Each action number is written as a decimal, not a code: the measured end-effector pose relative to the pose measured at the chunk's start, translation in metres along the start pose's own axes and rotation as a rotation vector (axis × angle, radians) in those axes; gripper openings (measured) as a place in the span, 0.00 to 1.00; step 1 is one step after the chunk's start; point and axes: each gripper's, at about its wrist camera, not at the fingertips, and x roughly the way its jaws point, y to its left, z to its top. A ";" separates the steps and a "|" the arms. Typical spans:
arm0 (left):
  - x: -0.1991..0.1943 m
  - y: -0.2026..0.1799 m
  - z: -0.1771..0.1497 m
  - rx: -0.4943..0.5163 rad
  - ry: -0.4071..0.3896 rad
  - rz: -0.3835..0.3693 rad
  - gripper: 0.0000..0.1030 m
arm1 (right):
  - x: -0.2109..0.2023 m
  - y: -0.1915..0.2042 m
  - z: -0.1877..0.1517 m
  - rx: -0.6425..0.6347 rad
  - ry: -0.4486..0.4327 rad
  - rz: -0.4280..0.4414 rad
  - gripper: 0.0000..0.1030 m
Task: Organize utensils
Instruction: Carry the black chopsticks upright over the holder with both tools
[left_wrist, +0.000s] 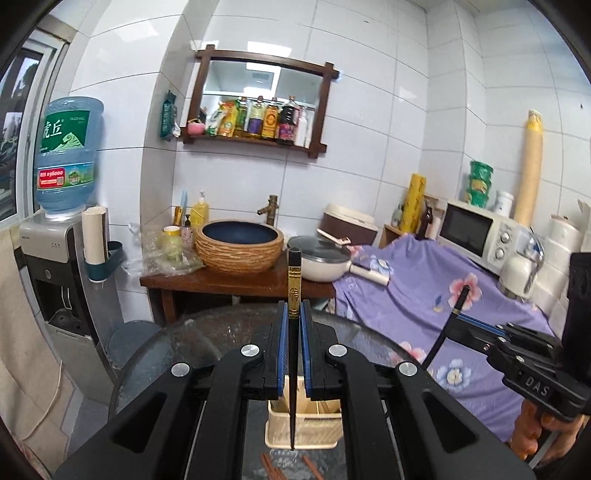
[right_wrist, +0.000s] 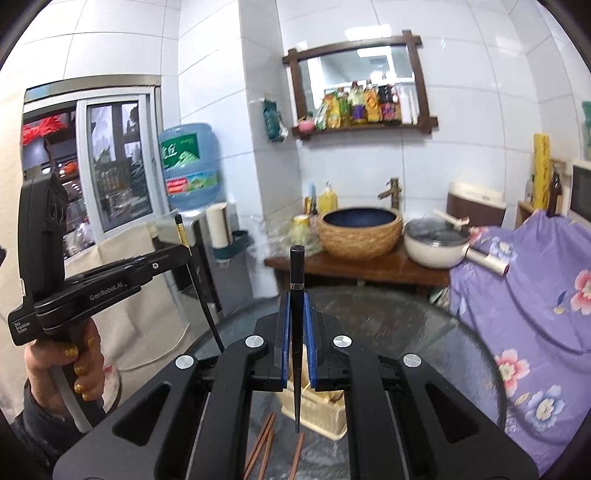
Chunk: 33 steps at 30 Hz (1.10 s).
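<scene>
Left wrist view: the left gripper (left_wrist: 294, 306) is clenched on a black chopstick with a gold band (left_wrist: 294, 295), its 2 blue-padded fingers (left_wrist: 282, 350) pressing the stick from either side. The chopstick stands nearly upright, its square gold-printed end above the fingertips and its thin tip pointing down over a cream slotted utensil holder (left_wrist: 303, 430) that sits on the round glass table (left_wrist: 229, 332). Wooden sticks already stand inside the holder, and 2 reddish-brown chopsticks (left_wrist: 267, 467) lie on the glass just in front of it. At the right edge the right gripper (left_wrist: 458, 314) shows from the side, grasping a plain black chopstick (left_wrist: 448, 326) that slants upward – the purple floral cloth (left_wrist: 424, 288) lies behind it.

Right wrist view: the right gripper (right_wrist: 296, 317) is closed tight around the plain black chopstick (right_wrist: 296, 295), held almost vertical, blunt end up and taper pointing down over the near-left corner of the cream holder (right_wrist: 317, 417). 3 reddish-brown chopsticks (right_wrist: 264, 439) lie loose on the glass table (right_wrist: 406, 332), just left of and below the holder. At the left, the person's hand (right_wrist: 70, 365) grips the handle of the left gripper (right_wrist: 186, 254), which clamps the gold-banded chopstick (right_wrist: 181, 232) – that stick slants down toward the table edge. Beyond the table a woven-sided basin (right_wrist: 360, 236) sits on a wooden stand.
</scene>
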 end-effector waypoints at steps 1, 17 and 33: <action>0.005 0.002 0.005 -0.024 -0.002 -0.007 0.06 | 0.002 -0.001 0.004 0.001 -0.012 -0.010 0.08; 0.069 0.010 -0.017 -0.108 -0.009 0.018 0.06 | 0.053 -0.030 -0.003 0.046 -0.048 -0.099 0.08; 0.099 0.009 -0.077 -0.053 0.118 0.022 0.06 | 0.092 -0.033 -0.065 0.049 0.063 -0.116 0.08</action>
